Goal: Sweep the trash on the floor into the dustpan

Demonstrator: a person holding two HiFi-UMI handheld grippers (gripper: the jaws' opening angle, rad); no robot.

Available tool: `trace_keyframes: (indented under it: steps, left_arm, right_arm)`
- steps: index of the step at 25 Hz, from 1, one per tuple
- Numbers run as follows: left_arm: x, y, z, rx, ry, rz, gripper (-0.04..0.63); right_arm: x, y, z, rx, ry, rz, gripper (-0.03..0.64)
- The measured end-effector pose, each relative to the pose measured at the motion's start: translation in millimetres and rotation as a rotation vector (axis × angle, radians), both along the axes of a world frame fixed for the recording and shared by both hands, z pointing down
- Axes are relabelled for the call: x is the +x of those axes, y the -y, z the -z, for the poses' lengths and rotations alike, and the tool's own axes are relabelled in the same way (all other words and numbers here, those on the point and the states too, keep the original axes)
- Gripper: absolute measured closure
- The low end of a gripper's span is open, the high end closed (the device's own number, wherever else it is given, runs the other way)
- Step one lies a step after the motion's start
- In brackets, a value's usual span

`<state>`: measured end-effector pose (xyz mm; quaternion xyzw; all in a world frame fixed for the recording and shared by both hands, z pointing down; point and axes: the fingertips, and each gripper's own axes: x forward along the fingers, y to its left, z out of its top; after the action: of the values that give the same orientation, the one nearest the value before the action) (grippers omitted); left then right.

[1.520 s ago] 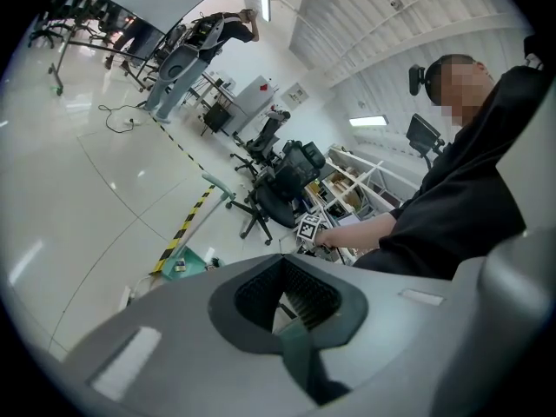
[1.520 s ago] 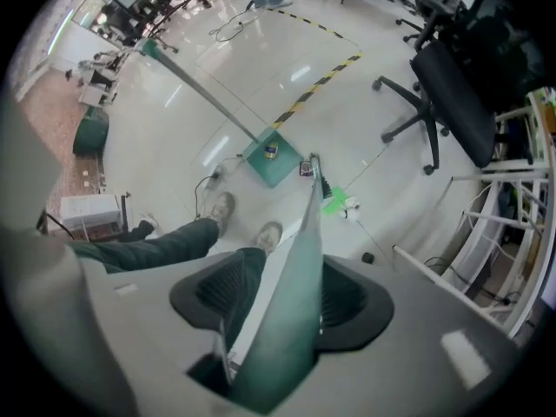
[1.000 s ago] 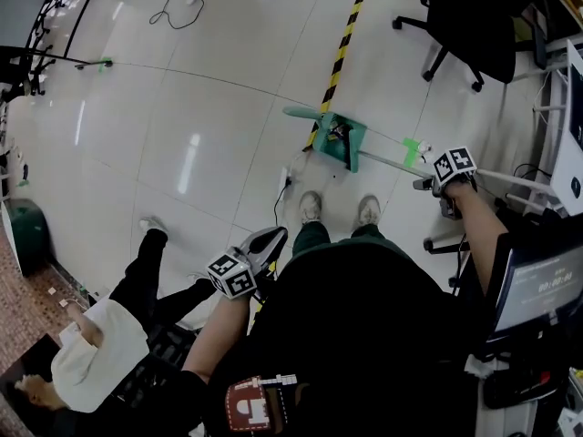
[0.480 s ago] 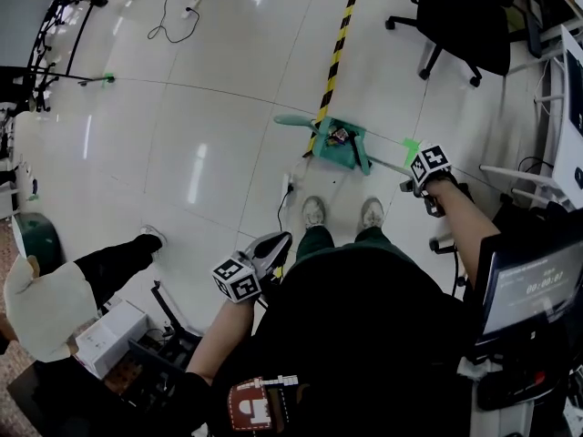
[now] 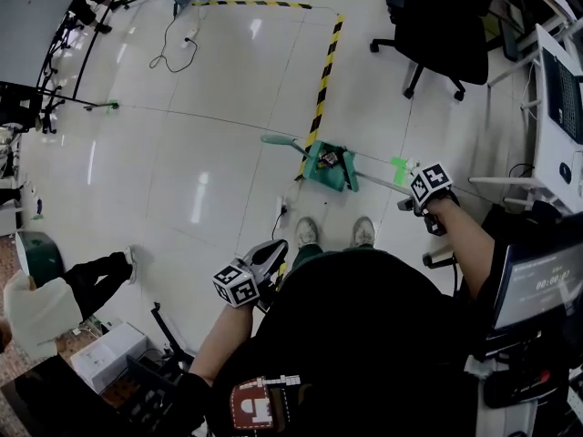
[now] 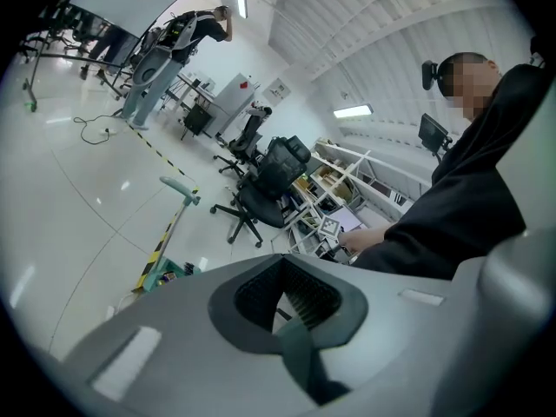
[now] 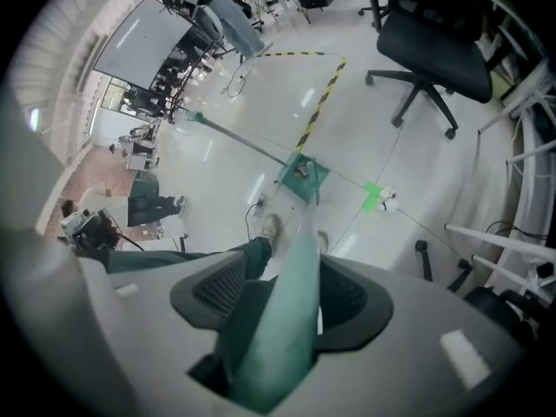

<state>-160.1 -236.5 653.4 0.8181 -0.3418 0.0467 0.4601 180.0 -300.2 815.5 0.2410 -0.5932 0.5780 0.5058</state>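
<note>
The long pale-green handle (image 5: pixel 373 183) is still pinched by the right gripper (image 5: pixel 417 197). The green plastic dustpan (image 5: pixel 326 169) at its foot is kept on the floor beside the yellow-black striped tape (image 5: pixel 321 98). The left gripper (image 5: pixel 269 248) is held pressed together, empty. The bystander in white (image 5: pixel 36 312) is now seen further left.

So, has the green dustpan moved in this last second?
No. The dustpan still sits at the near end of the striped floor tape, just ahead of the shoes.
</note>
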Motion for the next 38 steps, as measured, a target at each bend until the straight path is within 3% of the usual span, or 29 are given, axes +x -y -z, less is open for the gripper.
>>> trace_keyframes:
  steps: [7, 13, 18, 25, 31, 38]
  left_arm:
    - [51, -2, 31, 0.080, 0.008, 0.017, 0.597]
    - [63, -27, 47, 0.108, 0.028, -0.030, 0.597]
    - [44, -46, 59, 0.152, 0.022, -0.092, 0.597]
    - [12, -113, 63, 0.193, -0.036, -0.267, 0.597]
    - [-42, -166, 57, 0.168, -0.072, -0.278, 0.597]
    - [-10, -242, 64, 0.188, -0.080, -0.371, 0.597]
  right_arm:
    - [66, -50, 34, 0.008, 0.072, -0.083, 0.371]
    - [78, -109, 36, -0.019, 0.127, -0.158, 0.371]
    - [61, -155, 45, 0.006, 0.108, -0.193, 0.370]
    - [8, -252, 66, 0.029, 0.116, -0.360, 0.370]
    - [-38, -335, 89, 0.061, 0.132, -0.471, 0.370]
    - [-30, -425, 115, 0.130, 0.167, -0.520, 0.370]
